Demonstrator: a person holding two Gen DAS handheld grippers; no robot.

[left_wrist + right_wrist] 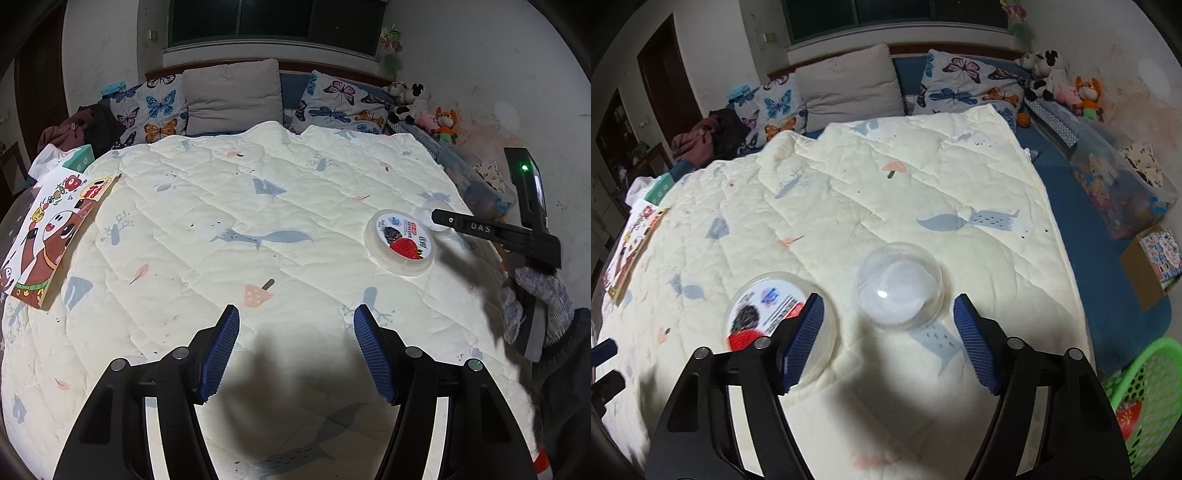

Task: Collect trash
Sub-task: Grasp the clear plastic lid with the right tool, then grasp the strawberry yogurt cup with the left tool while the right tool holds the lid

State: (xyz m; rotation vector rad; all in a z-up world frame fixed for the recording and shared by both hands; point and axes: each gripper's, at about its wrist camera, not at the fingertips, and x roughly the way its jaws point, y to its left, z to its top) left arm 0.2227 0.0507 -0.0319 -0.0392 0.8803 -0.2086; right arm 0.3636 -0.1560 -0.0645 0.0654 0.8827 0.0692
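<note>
A clear plastic dome cup (899, 282) lies on the cream quilt (923, 192), just ahead of my open, empty right gripper (888, 332). A round yogurt tub with a strawberry label (768, 310) lies to its left, partly behind the left finger; it also shows in the left wrist view (400, 242). The right gripper seen from the left wrist view (436, 216) reaches over the dome cup (430, 214) beside the tub. My left gripper (295, 339) is open and empty over the quilt (240, 229). A green basket (1145, 398) with red trash stands at lower right.
A cartoon paper bag (48, 236) lies on the bed's left edge. Butterfly pillows (155, 110) and a grey pillow (232, 96) line the headboard. Plush toys (424, 107), a clear storage bin (1123, 188) and a cardboard box (1152, 266) sit along the right.
</note>
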